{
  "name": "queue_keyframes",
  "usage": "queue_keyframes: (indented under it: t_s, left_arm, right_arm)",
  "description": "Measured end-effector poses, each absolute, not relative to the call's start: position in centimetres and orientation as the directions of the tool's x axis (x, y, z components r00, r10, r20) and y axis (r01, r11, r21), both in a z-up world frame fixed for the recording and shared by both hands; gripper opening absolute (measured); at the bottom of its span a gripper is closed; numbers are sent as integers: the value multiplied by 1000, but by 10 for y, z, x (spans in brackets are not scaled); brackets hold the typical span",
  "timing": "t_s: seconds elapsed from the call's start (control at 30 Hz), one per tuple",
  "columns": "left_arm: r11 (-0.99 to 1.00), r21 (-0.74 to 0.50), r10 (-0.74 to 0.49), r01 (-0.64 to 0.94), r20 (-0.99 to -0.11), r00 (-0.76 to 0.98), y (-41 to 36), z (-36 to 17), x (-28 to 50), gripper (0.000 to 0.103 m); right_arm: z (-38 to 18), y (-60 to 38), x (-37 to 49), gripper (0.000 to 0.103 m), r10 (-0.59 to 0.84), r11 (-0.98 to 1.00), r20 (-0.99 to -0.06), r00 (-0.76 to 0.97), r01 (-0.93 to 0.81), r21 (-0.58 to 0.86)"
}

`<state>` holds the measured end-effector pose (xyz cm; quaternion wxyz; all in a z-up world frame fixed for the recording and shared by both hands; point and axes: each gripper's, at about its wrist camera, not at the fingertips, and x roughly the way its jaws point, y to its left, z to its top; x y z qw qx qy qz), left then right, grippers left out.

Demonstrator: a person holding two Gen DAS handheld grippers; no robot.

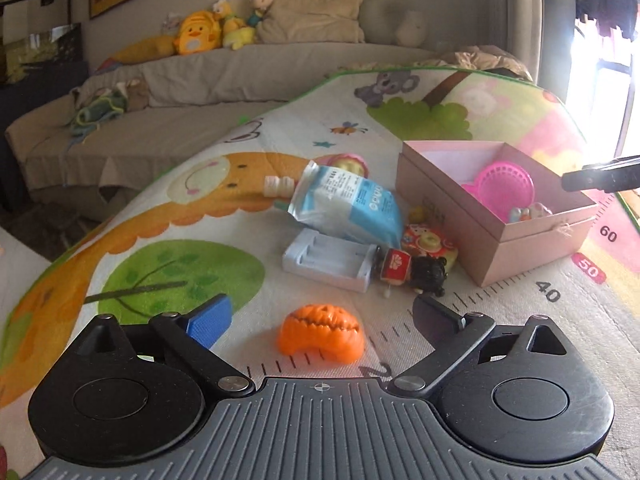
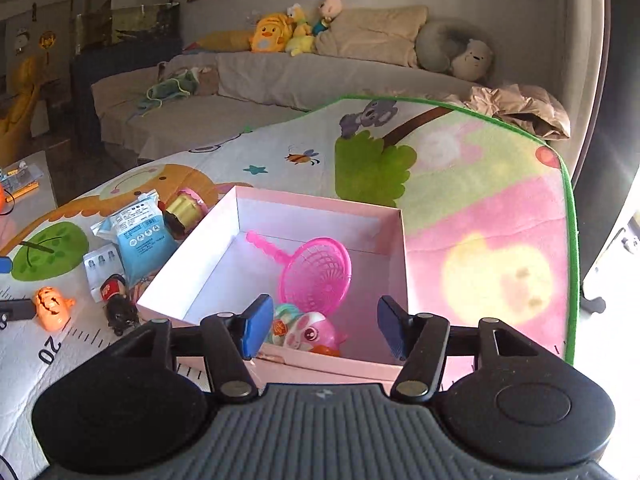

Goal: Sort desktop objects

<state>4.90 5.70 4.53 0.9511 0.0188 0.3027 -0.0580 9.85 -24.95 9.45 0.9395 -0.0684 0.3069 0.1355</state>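
Observation:
An orange pumpkin toy (image 1: 322, 333) lies on the play mat between the wide-open fingers of my left gripper (image 1: 320, 320); it also shows in the right wrist view (image 2: 52, 307). Behind it lie a white battery holder (image 1: 330, 258), a black-haired doll (image 1: 414, 270), a blue-white pouch (image 1: 348, 204) and a gold-pink cupcake toy (image 2: 182, 210). A pink box (image 2: 240, 256) holds a pink net scoop (image 2: 316, 270) and a pink fish toy (image 2: 308, 334). My right gripper (image 2: 326, 326) is open and empty above the box's near edge.
The play mat (image 2: 480, 208) covers the table, with a ruler print along the near side. A sofa (image 1: 180, 92) with plush toys stands behind. A crumpled beige cloth (image 2: 520, 108) lies at the mat's far right corner.

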Motion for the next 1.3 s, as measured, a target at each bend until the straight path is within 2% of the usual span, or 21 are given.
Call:
queue_keyframes:
  t_s: [0.1, 0.2, 0.27, 0.33, 0.5, 0.53, 0.6, 0.67, 0.77, 0.9, 0.93, 1.0, 1.03, 1.07, 1.13, 1.2, 1.23, 1.3]
  left_arm:
    - [991, 48, -77, 126, -567, 820, 54, 45, 47, 100]
    - [990, 95, -34, 103, -554, 831, 59, 43, 42, 100]
    - [993, 87, -18, 80, -556, 831, 67, 43, 42, 100]
    - [997, 66, 0, 44, -557, 831, 76, 44, 41, 100]
    - [1000, 11, 30, -29, -567, 823, 98, 45, 38, 101]
    - [999, 8, 31, -33, -567, 823, 100, 45, 36, 101]
    - [999, 9, 31, -31, -564, 825, 101, 46, 34, 101]
    - [1000, 3, 9, -9, -563, 826, 101, 46, 33, 101]
    - [998, -5, -55, 64, -582, 811, 92, 40, 38, 102]
    - [993, 4, -93, 122, -618, 780, 73, 28, 48, 102]
    - [992, 3, -97, 128, -627, 773, 68, 25, 50, 102]
    - [991, -3, -108, 137, -631, 768, 62, 23, 52, 102]
    - [990, -8, -115, 142, -631, 768, 59, 22, 52, 102]
    - [989, -10, -121, 148, -630, 767, 56, 23, 52, 102]
    - [987, -4, -126, 159, -631, 766, 50, 23, 51, 102]
    - [985, 5, -129, 171, -633, 763, 46, 24, 50, 102]
    - [985, 10, -129, 175, -633, 763, 45, 24, 50, 102]
    - [985, 16, -124, 174, -635, 762, 43, 25, 49, 102]
  right_arm:
    - [97, -219, 97, 58, 275, 933, -598, 753, -360, -24]
    - [91, -165, 85, 54, 308, 877, -595, 742, -464, -124]
    - [81, -134, 81, 43, 328, 836, -602, 728, -520, -173]
    - [66, -103, 83, 41, 349, 798, -643, 682, -576, -178]
    - [29, -48, 93, 41, 287, 737, -618, 732, -581, -345]
    - [24, -44, 99, 41, 282, 738, -636, 718, -586, -334]
    - [19, -45, 102, 31, 288, 742, -665, 689, -600, -300]
    - [21, -51, 90, 28, 320, 724, -690, 649, -637, -264]
    - [29, -70, 60, 27, 387, 685, -731, 562, -706, -180]
    - [41, -109, 32, 27, 409, 680, -773, 485, -727, -97]
    - [47, -124, 29, 28, 425, 695, -763, 487, -716, -69]
    - [63, -157, 31, 46, 436, 761, -707, 557, -648, -42]
    - [71, -174, 34, 65, 407, 811, -668, 623, -584, -50]
    - [77, -190, 38, 73, 366, 858, -627, 688, -510, -59]
    - [85, -221, 48, 73, 253, 933, -551, 795, -351, -77]
    - [86, -250, 60, 78, 115, 983, -471, 875, -168, -73]
    - [84, -263, 68, 84, 78, 993, -461, 884, -111, -44]
    - [76, -282, 89, 85, 58, 998, -503, 862, -47, 34]
